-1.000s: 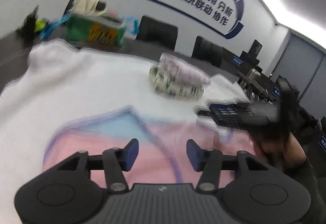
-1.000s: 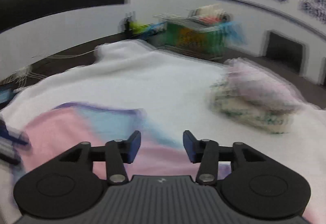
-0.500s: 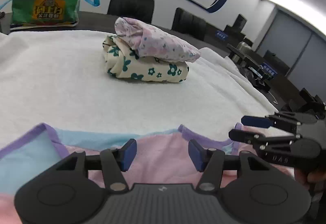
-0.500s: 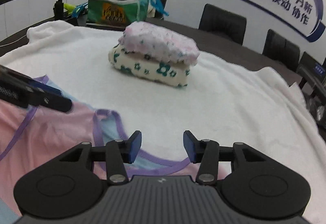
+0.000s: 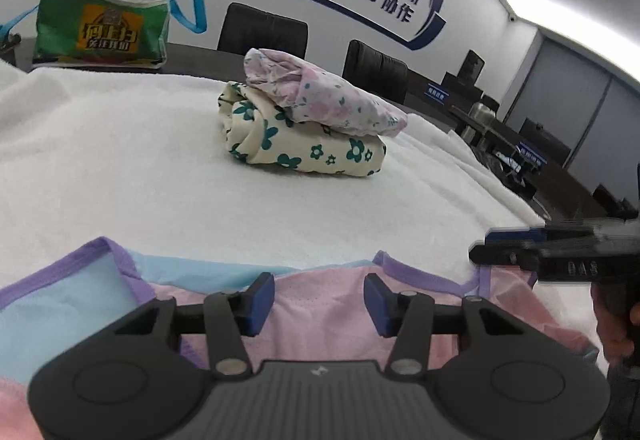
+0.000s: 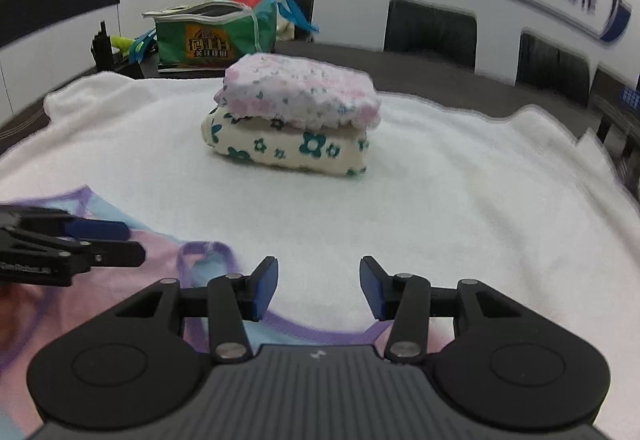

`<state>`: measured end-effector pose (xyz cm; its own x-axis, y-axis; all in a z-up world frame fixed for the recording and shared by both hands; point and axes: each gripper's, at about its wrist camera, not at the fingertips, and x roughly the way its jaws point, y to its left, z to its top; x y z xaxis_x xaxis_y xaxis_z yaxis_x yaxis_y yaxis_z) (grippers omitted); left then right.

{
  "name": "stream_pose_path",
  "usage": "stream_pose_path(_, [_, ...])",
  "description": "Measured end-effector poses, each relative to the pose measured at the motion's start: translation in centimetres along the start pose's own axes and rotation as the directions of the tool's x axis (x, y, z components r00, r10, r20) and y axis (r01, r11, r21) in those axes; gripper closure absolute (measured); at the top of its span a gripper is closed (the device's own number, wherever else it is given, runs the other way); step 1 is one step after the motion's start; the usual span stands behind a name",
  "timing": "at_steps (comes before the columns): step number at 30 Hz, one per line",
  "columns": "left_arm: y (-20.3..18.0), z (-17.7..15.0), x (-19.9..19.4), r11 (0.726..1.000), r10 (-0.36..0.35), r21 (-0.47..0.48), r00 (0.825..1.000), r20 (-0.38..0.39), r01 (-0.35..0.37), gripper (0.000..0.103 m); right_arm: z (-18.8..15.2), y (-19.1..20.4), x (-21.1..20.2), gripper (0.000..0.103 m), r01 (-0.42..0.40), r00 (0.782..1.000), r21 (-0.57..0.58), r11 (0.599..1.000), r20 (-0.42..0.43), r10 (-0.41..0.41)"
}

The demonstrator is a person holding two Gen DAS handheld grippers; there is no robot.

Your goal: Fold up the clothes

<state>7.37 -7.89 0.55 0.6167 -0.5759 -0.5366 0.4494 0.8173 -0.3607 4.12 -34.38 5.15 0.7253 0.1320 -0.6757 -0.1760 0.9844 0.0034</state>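
The pink top lies flat along the counter's near edge, neckline facing the far folded pile, under the closing, empty left claw and open right claw.

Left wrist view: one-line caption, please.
Open left gripper closing over a pink top; two folded floral garments stacked beyond on white towel.

left gripper jaws closing, empty | over pink garment | white towel
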Motion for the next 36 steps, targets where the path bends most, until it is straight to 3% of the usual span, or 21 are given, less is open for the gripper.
stream_pose_path(5, [0.1,0.0,-0.2,1.000,0.004,-0.010,1.000,0.014,-0.004,0.055,-1.6,1.1,0.9,0.055,0.006,0.999,-0.142,0.990,-0.036,-0.011])
stream_pose_path(10, [-0.3,-0.1,0.0,1.000,0.013,0.011,1.000,0.009,-0.013,0.055,-2.3,2.3,2.2,0.056,-0.058,0.997,-0.233,0.971,-0.063,0.044])
stream_pose_path(12, [-0.4,-0.2,0.1,1.000,0.012,0.017,1.000,0.004,-0.012,0.055,-2.4,2.6,2.9,0.080,-0.067,0.996,-0.250,0.966,-0.070,0.051])
stream_pose_path(13, [-0.4,-0.2,0.1,1.000,0.011,0.019,1.000,0.002,-0.011,0.055,-2.2,2.5,3.2,0.097,-0.056,0.997,-0.236,0.970,-0.060,0.042])
stream_pose_path(18, [-0.5,-0.3,0.2,1.000,0.015,0.025,1.000,0.000,-0.015,0.055,-1.4,1.5,4.4,0.093,0.039,0.998,-0.127,0.991,-0.036,-0.044])
stream_pose_path(20, [-0.4,-0.3,0.2,1.000,0.017,0.024,1.000,-0.002,-0.017,0.055,-1.0,1.9,3.4,0.068,0.082,0.997,-0.110,0.991,0.005,-0.082])
stream_pose_path(22, [-0.4,-0.3,0.2,1.000,0.017,0.023,1.000,-0.003,-0.017,0.055,-0.6,2.0,1.7,0.062,0.043,0.996,-0.071,0.997,0.078,-0.037])
stream_pose_path(24, [-0.5,-0.3,0.2,0.999,0.021,0.024,1.000,0.001,-0.021,0.055,-0.2,1.7,1.0,0.058,-0.136,0.986,0.019,0.991,0.102,0.133])
stream_pose_path(26, [-0.5,-0.3,0.2,0.999,0.025,0.022,1.000,0.004,-0.025,0.055,0.1,1.4,1.3,0.053,-0.325,0.944,0.124,0.937,0.103,0.314])
stream_pose_path(27, [-0.4,-0.3,0.1,0.999,0.027,0.019,1.000,0.006,-0.027,0.055,0.2,1.9,2.1,0.053,-0.360,0.933,0.156,0.920,0.077,0.352])
stream_pose_path(29, [-0.3,-0.3,0.1,0.999,0.029,0.014,1.000,0.007,-0.029,0.055,0.2,3.7,3.7,0.057,-0.325,0.946,0.123,0.938,0.022,0.324])
stream_pose_path(30, [-0.3,-0.3,0.1,0.999,0.030,0.015,1.000,0.005,-0.030,0.055,0.0,4.8,4.5,0.066,-0.278,0.960,0.079,0.957,-0.004,0.280])
stream_pose_path(31, [-0.3,-0.3,0.1,0.999,0.031,0.017,1.000,0.003,-0.031,0.055,-0.2,5.6,5.2,0.095,-0.232,0.972,0.047,0.972,-0.026,0.233])
stream_pose_path(32, [-0.4,-0.3,0.2,0.999,0.032,0.019,0.999,0.003,-0.032,0.055,-0.5,5.5,5.5,0.100,-0.204,0.978,0.054,0.978,-0.023,0.205])
stream_pose_path(36, [-0.5,-0.3,0.3,0.999,0.032,0.026,0.999,-0.006,-0.032,0.055,-0.9,3.2,5.3,0.098,-0.084,0.996,0.164,0.983,0.013,0.083])
